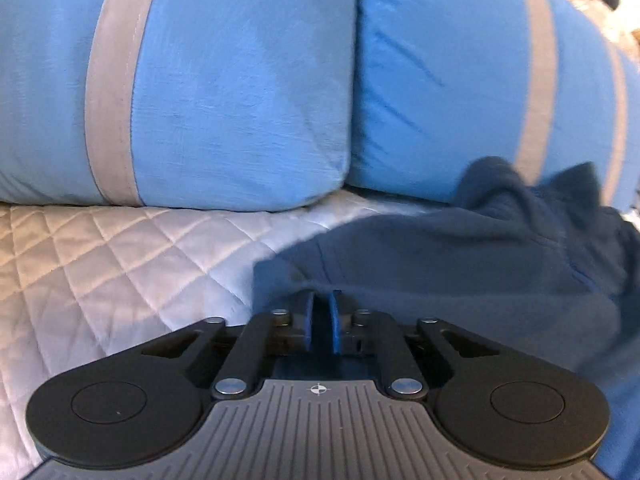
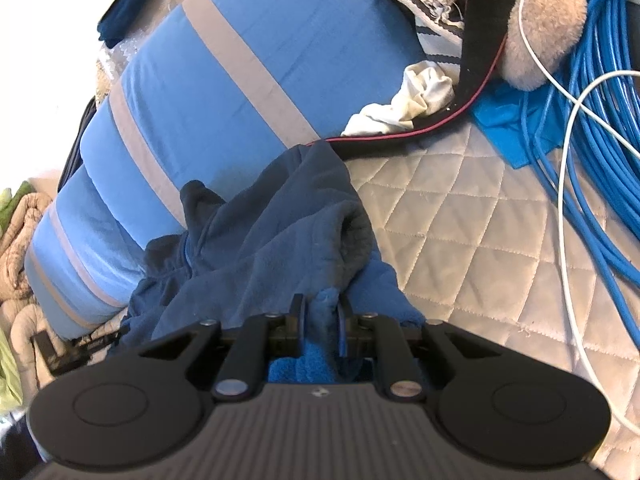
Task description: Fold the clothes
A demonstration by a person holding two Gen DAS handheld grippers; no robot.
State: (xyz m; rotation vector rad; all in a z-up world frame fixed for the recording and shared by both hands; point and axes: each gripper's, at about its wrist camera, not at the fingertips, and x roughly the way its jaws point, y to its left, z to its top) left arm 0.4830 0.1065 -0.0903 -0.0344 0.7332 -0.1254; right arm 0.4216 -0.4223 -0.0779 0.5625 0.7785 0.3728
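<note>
A dark blue fleece garment (image 1: 460,264) lies crumpled on the quilted white bedspread (image 1: 100,264), in front of the pillows. My left gripper (image 1: 321,312) is nearly shut, its blue pads (image 1: 307,316) pinching the garment's near edge. In the right wrist view the same fleece garment (image 2: 260,240) is bunched up and lifted. My right gripper (image 2: 322,312) is shut on a fold of it, with blue fleece packed between the fingers (image 2: 298,316).
Two light blue pillows with grey stripes (image 1: 240,92) stand behind the garment, also in the right wrist view (image 2: 240,80). A coil of blue cable (image 2: 592,128), a white cord (image 2: 568,200), a crumpled white cloth (image 2: 412,100) and a fluffy beige item (image 2: 544,24) lie at the right.
</note>
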